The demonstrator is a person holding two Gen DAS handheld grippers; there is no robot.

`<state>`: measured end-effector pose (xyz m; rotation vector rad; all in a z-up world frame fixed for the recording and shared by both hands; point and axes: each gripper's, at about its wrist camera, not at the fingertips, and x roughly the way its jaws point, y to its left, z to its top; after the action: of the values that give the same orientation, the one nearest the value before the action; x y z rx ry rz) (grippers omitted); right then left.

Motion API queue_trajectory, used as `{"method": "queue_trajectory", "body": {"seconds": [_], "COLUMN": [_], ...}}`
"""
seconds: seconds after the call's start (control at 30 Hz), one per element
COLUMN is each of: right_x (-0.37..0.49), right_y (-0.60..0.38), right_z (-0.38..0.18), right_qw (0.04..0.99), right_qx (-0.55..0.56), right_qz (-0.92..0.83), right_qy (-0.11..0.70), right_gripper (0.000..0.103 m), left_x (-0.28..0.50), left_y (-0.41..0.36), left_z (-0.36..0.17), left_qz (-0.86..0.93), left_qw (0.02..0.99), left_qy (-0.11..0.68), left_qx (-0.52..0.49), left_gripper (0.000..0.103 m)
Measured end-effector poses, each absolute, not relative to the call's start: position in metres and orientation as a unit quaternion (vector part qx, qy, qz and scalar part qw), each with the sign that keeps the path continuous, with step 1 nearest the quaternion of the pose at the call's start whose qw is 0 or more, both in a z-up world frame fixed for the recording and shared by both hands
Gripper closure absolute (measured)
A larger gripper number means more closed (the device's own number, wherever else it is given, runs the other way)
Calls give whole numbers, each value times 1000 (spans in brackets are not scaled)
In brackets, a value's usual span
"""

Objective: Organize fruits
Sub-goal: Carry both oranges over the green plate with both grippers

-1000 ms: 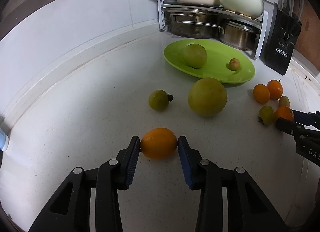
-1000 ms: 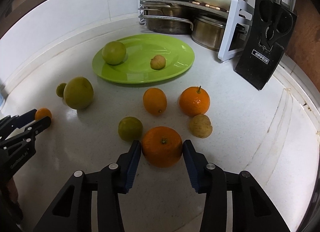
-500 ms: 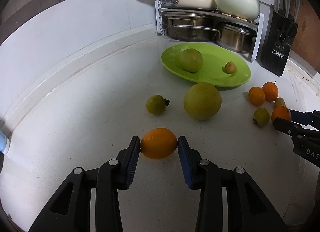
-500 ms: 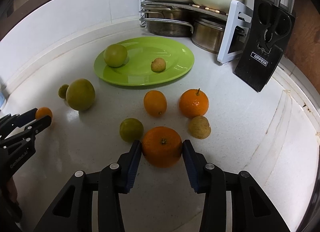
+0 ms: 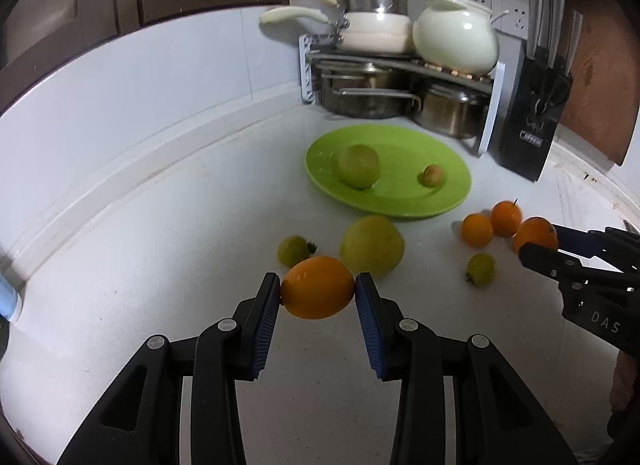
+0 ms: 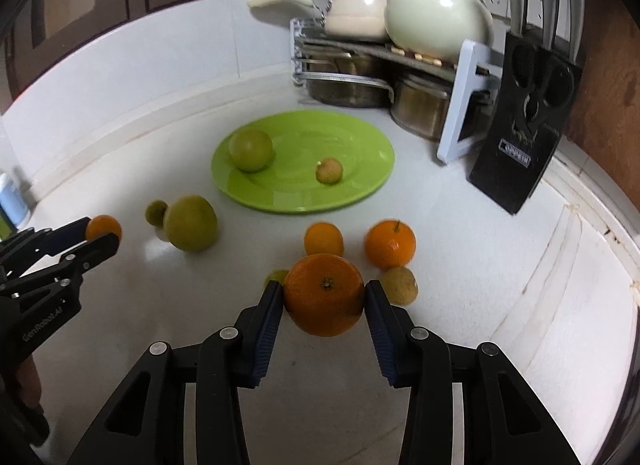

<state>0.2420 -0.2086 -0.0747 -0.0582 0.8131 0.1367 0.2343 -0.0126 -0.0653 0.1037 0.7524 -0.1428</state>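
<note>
My left gripper [image 5: 317, 292] is shut on a small oval orange fruit [image 5: 318, 287] and holds it above the counter. My right gripper [image 6: 325, 297] is shut on a large orange [image 6: 324, 293], also lifted. A green plate [image 5: 400, 201] at the back holds a green fruit [image 5: 359, 166] and a small brownish fruit [image 5: 432, 175]. On the counter lie a large green fruit [image 5: 372, 245], a small green fruit [image 5: 293, 251], two oranges [image 6: 323, 239] [image 6: 390, 243], a tan fruit [image 6: 400, 285] and another small green fruit [image 5: 481, 269].
A pot rack [image 5: 400, 77] with pans and a white kettle [image 5: 456, 41] stands behind the plate. A black knife block [image 5: 530, 121] stands at the right. The wall curves along the left and back. The counter's edge runs at the right.
Both grippers have lifted their fruit off the counter and pulled back a little; the views now sit higher. The other fruits have not moved.
</note>
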Motion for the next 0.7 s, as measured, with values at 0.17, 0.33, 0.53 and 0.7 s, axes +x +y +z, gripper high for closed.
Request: {"method": "queue_trajectory", "body": {"seconds": [0.17, 0.33, 0.53, 0.7], "right_x": [241, 250, 267, 285], "right_y": [-207, -207, -209, -214], "right_z": [-58, -40, -25, -20], "right_qw": [926, 935, 940, 940], "right_qx": [-33, -36, -35, -26], "right_qz": [81, 96, 102, 107], "right_qy": [366, 340, 323, 324], "right_gripper": [60, 60, 60, 60], "left_x": [233, 238, 255, 274], "left_y": [-18, -24, -35, -49], "left_z": [-51, -38, -23, -13], "left_qz": [-77, -89, -105, -124], "left_qw": [932, 937, 941, 941], "left_qy": [348, 333, 316, 307], "left_qx": [58, 62, 66, 67], "left_gripper": [64, 64, 64, 64]}}
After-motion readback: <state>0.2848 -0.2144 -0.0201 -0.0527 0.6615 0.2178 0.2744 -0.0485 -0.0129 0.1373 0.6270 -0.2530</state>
